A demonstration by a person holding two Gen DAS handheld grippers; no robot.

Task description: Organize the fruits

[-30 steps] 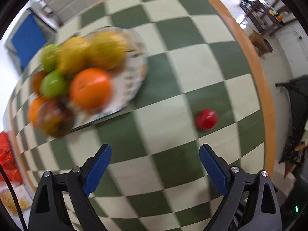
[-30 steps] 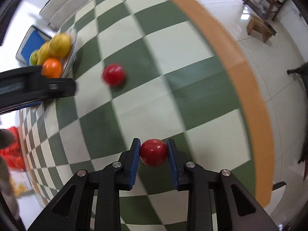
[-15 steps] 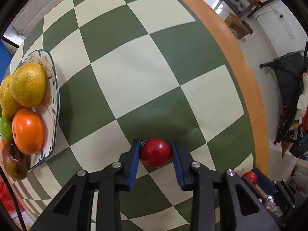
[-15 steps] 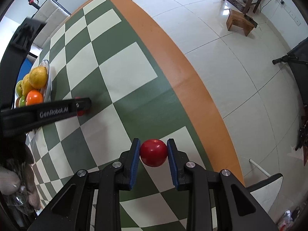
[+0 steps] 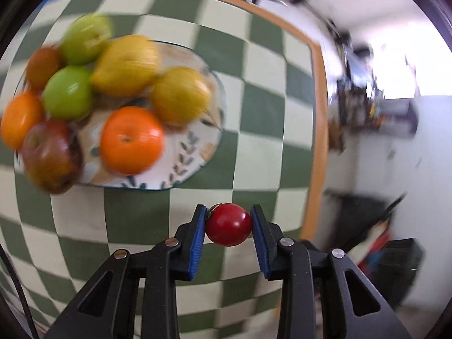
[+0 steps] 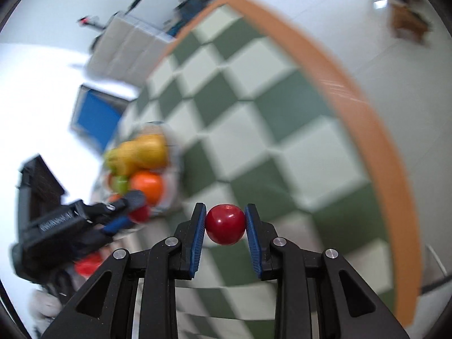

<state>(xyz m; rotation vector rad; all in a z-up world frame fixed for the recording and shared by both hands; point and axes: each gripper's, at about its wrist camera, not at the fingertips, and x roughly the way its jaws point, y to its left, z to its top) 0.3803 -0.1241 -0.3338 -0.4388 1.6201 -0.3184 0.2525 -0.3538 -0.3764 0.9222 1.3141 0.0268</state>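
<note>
We see a table (image 5: 262, 107) covered in green and cream checks, edged with an orange band (image 6: 364, 118). Directly on it sits one patterned plate (image 5: 195, 152), heaped with fruit. From the plate, the orange band runs past on the right in the left wrist view, several checks away; both views are blurred.

The table (image 5: 262, 90) wore a green-and-cream checkered cover with an orange border — pretty retro looking. Off past its far end stood a blue panel in a pale frame (image 6: 96, 118) and a grey padded chair back (image 6: 127, 42). Pale tiled floor (image 6: 381, 36) beyond the edge, plus a small wooden stool (image 6: 409, 25) — all quite blurry.
</note>
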